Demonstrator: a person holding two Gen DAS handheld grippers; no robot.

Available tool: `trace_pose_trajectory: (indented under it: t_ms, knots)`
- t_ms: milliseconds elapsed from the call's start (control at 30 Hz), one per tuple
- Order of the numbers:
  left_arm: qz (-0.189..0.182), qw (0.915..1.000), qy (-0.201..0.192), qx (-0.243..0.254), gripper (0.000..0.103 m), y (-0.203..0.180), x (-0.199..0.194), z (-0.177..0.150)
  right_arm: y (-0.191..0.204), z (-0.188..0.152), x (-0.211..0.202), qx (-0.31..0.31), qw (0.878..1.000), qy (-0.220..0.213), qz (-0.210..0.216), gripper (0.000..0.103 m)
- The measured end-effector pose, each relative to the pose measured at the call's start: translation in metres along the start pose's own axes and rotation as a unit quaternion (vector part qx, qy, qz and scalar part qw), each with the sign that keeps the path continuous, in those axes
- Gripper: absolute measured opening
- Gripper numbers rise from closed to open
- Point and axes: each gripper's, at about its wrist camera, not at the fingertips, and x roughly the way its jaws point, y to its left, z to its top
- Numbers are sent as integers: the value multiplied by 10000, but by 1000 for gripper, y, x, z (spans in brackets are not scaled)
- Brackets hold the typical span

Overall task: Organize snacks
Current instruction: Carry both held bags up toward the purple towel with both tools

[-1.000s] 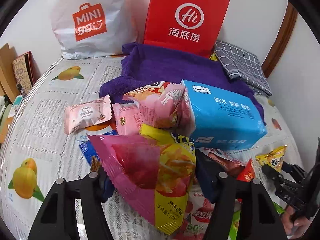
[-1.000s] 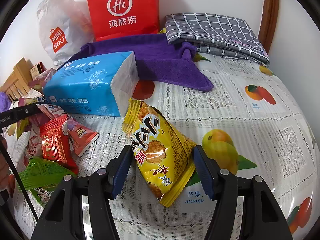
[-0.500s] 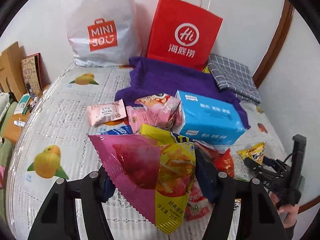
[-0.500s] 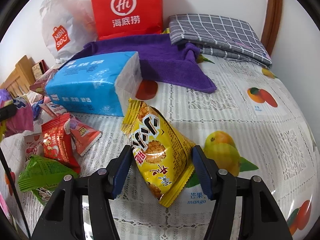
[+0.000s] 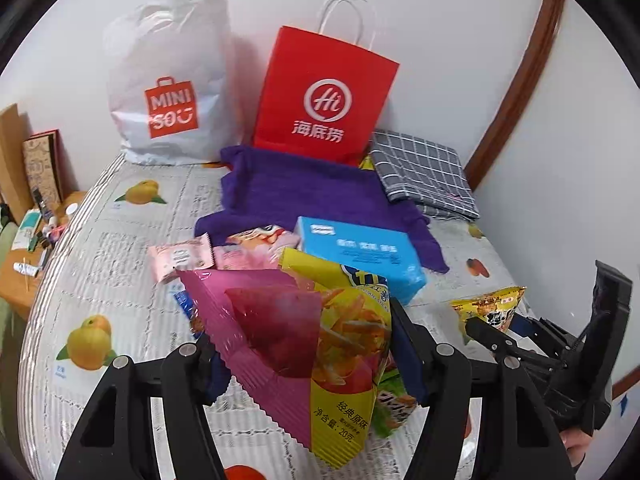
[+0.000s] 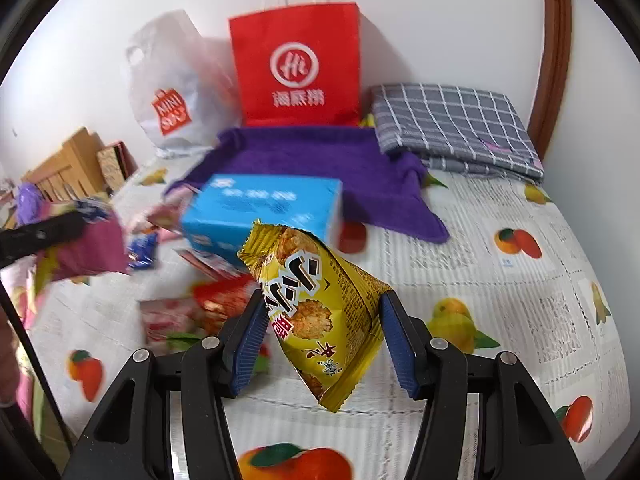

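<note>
My left gripper is shut on a pink and yellow chip bag, lifted above the table. In the right wrist view, my right gripper is shut on a yellow snack bag, which hangs clear of the tablecloth; the same yellow bag shows at the right of the left wrist view. A pile of small snack packets lies beside a blue tissue pack. Behind stand a red paper bag and a white plastic bag.
A purple towel and a folded grey checked cloth lie at the back of the fruit-print tablecloth. Wooden furniture with small items stands off the left edge. A wall and a brown door frame close the right side.
Both grippers have risen with their bags. The yellow snack bag has come off the tablecloth. The snack pile and tissue pack look farther below in both views.
</note>
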Motion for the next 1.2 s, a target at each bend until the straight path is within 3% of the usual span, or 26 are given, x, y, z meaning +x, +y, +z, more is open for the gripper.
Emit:
trace_pose_trajectory:
  t_ms: [567, 1200]
  knots:
    - [-271, 9991, -88, 307, 65, -35, 5, 51, 7, 54, -40, 224, 9984, -520, -34, 56]
    - [-261, 9987, -41, 429, 65, -37, 42, 107, -6, 113, -3, 361, 9972, -641, -145, 56]
